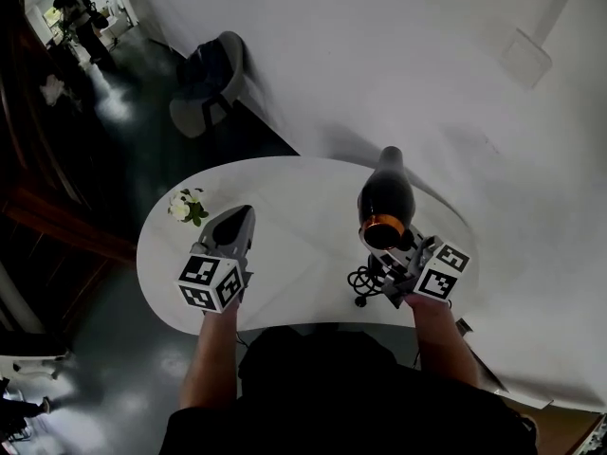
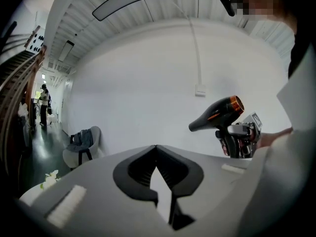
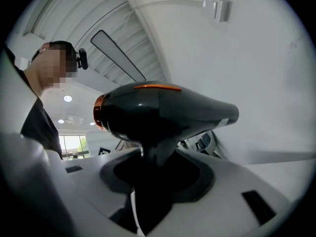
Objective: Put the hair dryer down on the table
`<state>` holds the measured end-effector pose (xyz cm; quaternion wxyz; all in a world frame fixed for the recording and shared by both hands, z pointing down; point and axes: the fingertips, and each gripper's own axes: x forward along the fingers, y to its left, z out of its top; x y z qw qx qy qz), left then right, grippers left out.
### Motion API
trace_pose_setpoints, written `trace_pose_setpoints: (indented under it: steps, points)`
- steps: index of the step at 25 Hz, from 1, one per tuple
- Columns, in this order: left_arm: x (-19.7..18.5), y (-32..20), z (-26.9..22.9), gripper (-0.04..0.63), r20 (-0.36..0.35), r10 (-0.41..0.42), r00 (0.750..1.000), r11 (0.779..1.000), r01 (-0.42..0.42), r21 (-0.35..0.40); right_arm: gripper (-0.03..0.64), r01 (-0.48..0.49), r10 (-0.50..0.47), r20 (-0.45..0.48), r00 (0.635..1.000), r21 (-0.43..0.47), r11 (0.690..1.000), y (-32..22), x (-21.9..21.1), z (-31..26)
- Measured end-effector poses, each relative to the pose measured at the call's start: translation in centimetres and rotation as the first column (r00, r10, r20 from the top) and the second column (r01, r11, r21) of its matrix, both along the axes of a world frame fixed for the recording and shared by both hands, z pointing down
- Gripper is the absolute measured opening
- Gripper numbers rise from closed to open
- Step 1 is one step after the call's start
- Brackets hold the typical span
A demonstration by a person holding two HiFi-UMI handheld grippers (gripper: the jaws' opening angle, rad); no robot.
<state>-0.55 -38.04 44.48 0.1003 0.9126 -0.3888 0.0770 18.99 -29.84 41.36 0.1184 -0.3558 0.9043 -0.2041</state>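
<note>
hair dryer (image 3: 163, 113) handle mostly buried between jaws of right gripper (image 3: 148, 181), lower end out of sight. cord (image 1: 364, 280) partly behind that gripper. table (image 1: 285, 197) near edge covered by wearer's torso (image 1: 332, 387). distant person (image 1: 83, 19) too tiny and dark to make out.

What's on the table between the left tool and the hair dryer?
Nothing. In the head view, the white table is bare between the left tool and the hair dryer.

No text, brand or number is legible. The left cube (image 1: 211, 282) and right cube (image 1: 441, 271) carry only black-and-white square markers. A pale label (image 3: 224, 123) on the dryer (image 3: 163, 112) is too blurred to read.
</note>
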Motion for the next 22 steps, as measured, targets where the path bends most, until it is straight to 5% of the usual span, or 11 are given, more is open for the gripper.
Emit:
trace_pose_setpoints:
  steps: [9, 22]
  points:
    - [1.7, -0.8, 1.5, 0.009, 0.013, 0.02, 1.0, 0.999, -0.019, -0.044, 0.183, -0.014, 0.013, -0.009, 1.0, -0.046, 0.999, -1.3, 0.9, 1.7]
    - [-0.4, -2.7, 5.2, 0.009, 0.018, 0.016, 1.0, 0.993, -0.014, -0.12, 0.183, 0.035, -0.072, -0.154, 0.985, -0.232, 0.972, -6.5, -4.2, 9.5]
